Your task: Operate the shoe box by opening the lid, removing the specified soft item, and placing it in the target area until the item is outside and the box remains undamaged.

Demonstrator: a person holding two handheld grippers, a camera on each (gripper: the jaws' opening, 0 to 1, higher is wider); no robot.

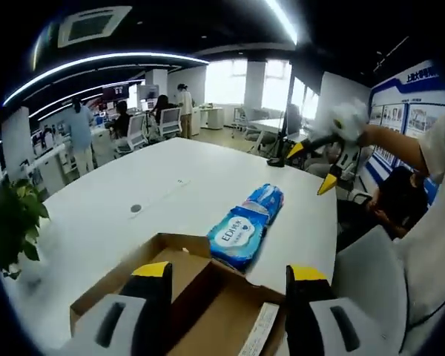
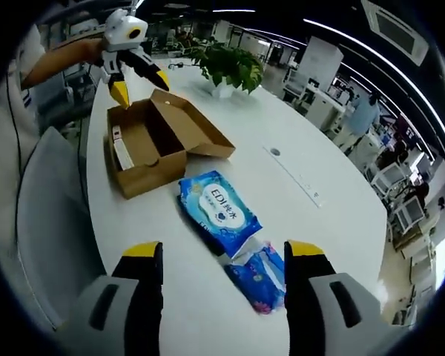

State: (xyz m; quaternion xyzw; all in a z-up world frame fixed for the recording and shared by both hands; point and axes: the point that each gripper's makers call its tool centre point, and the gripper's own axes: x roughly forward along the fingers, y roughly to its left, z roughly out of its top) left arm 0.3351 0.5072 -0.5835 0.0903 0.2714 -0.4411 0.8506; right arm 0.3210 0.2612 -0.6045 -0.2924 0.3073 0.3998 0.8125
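Cardboard shoe box [image 2: 152, 144] open — wipes pack [image 2: 218, 208] (blue) beside it.

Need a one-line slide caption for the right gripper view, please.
Right gripper open above two blue wipes packs on the white table, the open shoe box beyond, left gripper over it.

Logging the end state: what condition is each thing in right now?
Shoe box: lid open, upright on table.
Wipes pack: out of box, flat on table.
Small blue pack: lying beside it.
Left tongs: open, above box.
Right tongs: open, empty.
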